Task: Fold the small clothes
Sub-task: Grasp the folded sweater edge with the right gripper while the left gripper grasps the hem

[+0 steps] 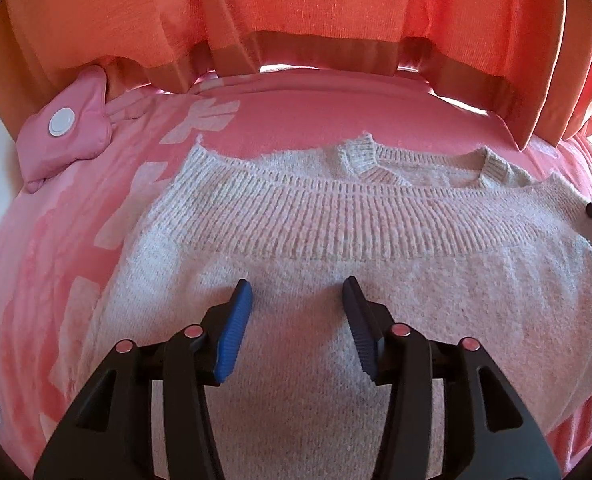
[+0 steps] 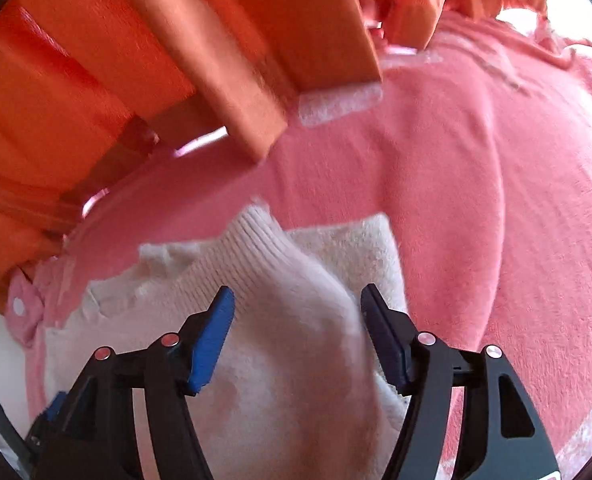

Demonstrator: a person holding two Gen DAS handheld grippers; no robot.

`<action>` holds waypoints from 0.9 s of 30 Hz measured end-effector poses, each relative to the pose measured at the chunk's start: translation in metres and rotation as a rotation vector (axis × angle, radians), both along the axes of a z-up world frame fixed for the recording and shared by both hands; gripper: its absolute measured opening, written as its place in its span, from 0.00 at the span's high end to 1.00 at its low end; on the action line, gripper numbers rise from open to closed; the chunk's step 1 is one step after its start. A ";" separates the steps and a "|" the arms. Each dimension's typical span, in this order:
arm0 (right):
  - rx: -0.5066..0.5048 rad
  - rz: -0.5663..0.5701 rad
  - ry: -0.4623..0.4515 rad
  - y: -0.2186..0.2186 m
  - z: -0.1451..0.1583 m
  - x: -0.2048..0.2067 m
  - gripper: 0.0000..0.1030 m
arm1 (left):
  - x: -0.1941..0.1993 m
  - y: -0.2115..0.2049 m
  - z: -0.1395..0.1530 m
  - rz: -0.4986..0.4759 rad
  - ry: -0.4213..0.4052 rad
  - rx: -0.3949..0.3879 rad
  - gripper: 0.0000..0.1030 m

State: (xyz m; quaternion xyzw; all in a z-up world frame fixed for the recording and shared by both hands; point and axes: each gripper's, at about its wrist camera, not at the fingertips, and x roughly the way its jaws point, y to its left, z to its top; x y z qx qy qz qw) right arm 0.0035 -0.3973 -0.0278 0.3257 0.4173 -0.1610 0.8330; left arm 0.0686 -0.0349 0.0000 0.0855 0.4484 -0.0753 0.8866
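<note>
Jaws on the left gripper stand wide and hold nothing, poised just above the body of a cream knitted sweater that lies flat on a pink bed cover, its bottom half already doubled up so the ribbed hem runs left to right just short of the collar. Farther left lies a small pink pouch with a white button, well apart and no obstacle, and orange curtains hang behind the bed. At the right, the right gripper is also wide and empty over the sweater's right edge, which probably makes it the nearer one for folding that side inward.
</note>
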 end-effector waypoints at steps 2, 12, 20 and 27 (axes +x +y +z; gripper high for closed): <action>0.039 0.029 0.009 0.003 -0.007 0.006 0.37 | 0.000 -0.001 0.000 0.002 0.000 -0.001 0.55; -0.018 0.104 -0.085 0.022 0.011 0.011 0.83 | 0.027 0.041 0.032 0.121 -0.074 -0.156 0.39; 0.061 0.134 -0.082 0.015 -0.002 0.018 0.62 | 0.067 0.098 -0.002 0.281 0.070 -0.336 0.37; -0.026 0.125 -0.338 0.027 0.054 -0.011 0.94 | 0.051 0.094 0.040 0.201 -0.060 -0.409 0.94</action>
